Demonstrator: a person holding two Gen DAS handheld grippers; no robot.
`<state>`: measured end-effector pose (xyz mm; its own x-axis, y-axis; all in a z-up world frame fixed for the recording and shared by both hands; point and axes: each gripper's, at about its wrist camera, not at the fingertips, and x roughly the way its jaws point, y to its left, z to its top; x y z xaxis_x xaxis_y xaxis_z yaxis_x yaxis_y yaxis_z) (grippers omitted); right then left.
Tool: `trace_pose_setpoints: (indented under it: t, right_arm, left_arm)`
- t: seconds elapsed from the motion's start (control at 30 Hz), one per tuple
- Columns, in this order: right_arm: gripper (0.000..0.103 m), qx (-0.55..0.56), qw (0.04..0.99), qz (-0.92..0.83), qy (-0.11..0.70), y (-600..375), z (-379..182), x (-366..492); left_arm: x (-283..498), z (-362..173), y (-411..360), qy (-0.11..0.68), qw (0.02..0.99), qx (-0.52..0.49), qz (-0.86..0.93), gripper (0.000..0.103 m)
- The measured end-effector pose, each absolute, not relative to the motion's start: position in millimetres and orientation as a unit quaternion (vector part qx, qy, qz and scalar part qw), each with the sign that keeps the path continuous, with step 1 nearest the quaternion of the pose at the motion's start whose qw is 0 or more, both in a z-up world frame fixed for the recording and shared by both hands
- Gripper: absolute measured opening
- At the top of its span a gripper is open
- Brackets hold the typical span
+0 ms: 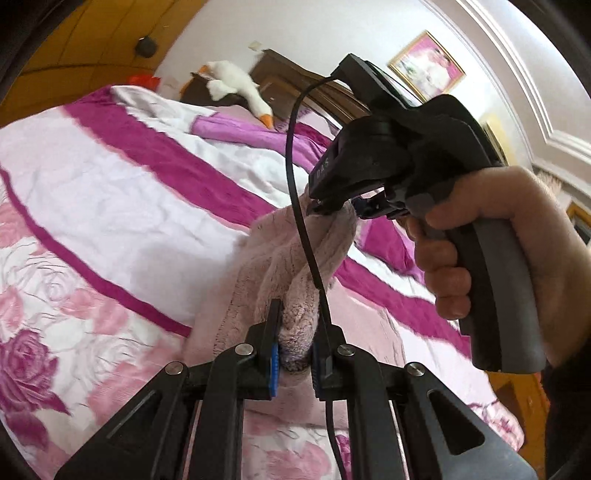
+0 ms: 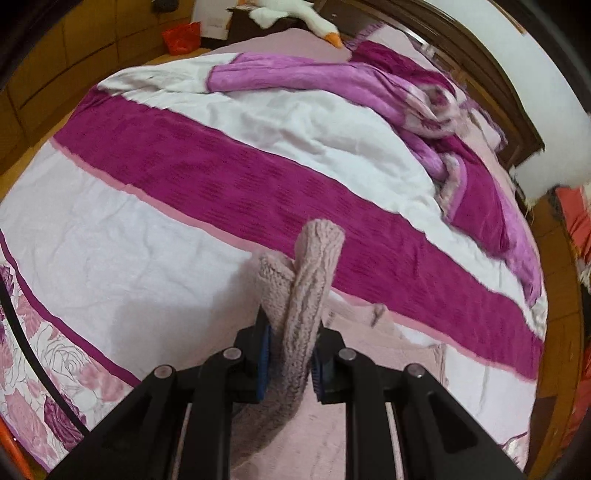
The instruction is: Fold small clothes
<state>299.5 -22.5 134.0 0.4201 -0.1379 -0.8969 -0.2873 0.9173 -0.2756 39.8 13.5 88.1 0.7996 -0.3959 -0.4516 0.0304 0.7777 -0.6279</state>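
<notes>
A small pale pink fleecy garment (image 1: 284, 254) hangs above the bed, stretched between both grippers. My left gripper (image 1: 293, 350) is shut on a bunched fold of it at the bottom of the left wrist view. My right gripper (image 1: 334, 210), held by a hand, is shut on the garment's upper end in that view. In the right wrist view my right gripper (image 2: 290, 350) is shut on a knitted pink sleeve (image 2: 314, 280) that sticks up past the fingers. More of the garment (image 2: 369, 332) lies on the bed below.
The bed has a quilt (image 2: 184, 166) with magenta and white bands and a rose print. A crumpled purple blanket (image 2: 424, 103) lies at the far right. A white plush goose (image 2: 295, 11) lies by the dark headboard (image 1: 280, 77). A black cable (image 1: 295, 184) crosses the left wrist view.
</notes>
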Motion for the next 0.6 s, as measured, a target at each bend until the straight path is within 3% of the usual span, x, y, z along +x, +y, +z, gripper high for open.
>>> trace_pose_setpoints:
  t: [0.6]
  right_arm:
    - [0.018,-0.226,0.830,0.024,0.510,-213,112,286]
  left_arm:
    - [58,84,-174,0.325,0.896,-0.212,-0.217,0.000]
